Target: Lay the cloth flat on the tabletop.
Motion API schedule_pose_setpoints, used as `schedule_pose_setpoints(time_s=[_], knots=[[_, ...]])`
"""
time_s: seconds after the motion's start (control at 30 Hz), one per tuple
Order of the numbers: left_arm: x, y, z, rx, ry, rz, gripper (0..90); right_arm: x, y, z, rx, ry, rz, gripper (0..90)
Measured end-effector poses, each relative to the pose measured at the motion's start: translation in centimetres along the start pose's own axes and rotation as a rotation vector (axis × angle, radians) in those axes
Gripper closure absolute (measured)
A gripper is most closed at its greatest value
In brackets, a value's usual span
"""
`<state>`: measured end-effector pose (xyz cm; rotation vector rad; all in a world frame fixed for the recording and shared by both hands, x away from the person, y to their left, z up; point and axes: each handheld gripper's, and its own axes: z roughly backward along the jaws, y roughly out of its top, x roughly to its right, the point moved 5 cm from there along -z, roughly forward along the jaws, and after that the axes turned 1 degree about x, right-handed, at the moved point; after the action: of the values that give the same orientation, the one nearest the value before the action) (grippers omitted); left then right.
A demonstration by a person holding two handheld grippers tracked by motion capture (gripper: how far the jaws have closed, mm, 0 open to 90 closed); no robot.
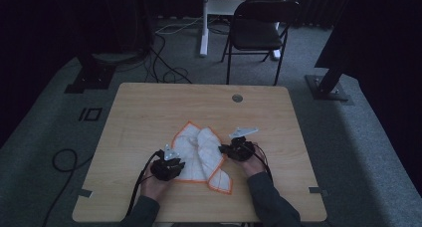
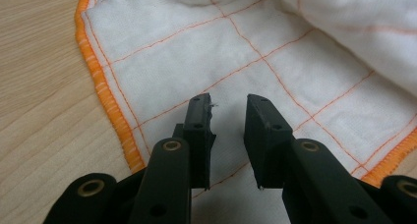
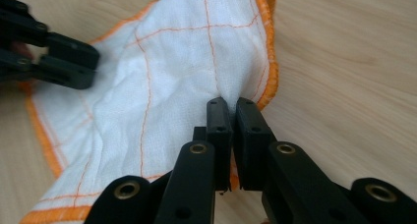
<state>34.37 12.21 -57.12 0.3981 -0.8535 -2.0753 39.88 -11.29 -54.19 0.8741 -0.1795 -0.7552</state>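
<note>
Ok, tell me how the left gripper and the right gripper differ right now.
The left gripper has its jaws apart over the cloth, pinching nothing; the right gripper is closed on a fold of cloth near its orange edge. In the high view the left sits at the cloth's near-left side, the right at its right side. Both are black, two-jawed and hand-held.
</note>
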Motion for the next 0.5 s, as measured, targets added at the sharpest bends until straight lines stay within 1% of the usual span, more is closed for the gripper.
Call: schedule_pose_setpoints(time_s=[0.03, 0.07, 0.1, 0.17, 0.2, 0.3, 0.4, 0.47, 0.5], knots=[[0.0, 0.0, 0.0, 0.001, 0.0, 0.0, 72.9, 0.3, 0.1, 0.3, -0.003, -0.016, 0.001, 86.4], [0.0, 0.0, 0.0, 0.001, -0.001, 0.001, 72.9, 0.3, 0.1, 0.3, -0.003, -0.016, 0.001, 86.4], [-0.1, -0.1, 0.0, 0.001, -0.002, 0.002, 73.0, 0.8, 0.2, 0.6, 0.0, -0.028, 0.005, 86.3], [-0.1, -0.1, 0.0, 0.001, -0.002, 0.002, 72.9, 0.9, 0.2, 0.8, -0.001, -0.032, 0.001, 86.3], [-0.1, -0.1, 0.1, 0.002, -0.004, 0.003, 73.0, 1.2, 0.3, 1.0, 0.0, -0.044, 0.003, 86.2], [-0.1, -0.1, 0.1, 0.002, -0.003, 0.003, 72.9, 1.7, 0.1, 1.1, -0.004, -0.067, 0.0, 86.1], [-0.2, -0.2, 0.2, 0.003, -0.002, 0.003, 72.9, 2.0, 0.0, 1.2, -0.007, -0.078, -0.007, 86.0], [-0.3, -0.2, 0.2, 0.003, -0.003, 0.004, 72.9, 2.3, -0.1, 1.4, -0.013, -0.102, 0.003, 85.8], [-0.4, -0.3, 0.3, 0.001, -0.003, 0.005, 72.9, 2.6, -0.1, 1.6, -0.022, -0.135, 0.021, 85.7]])
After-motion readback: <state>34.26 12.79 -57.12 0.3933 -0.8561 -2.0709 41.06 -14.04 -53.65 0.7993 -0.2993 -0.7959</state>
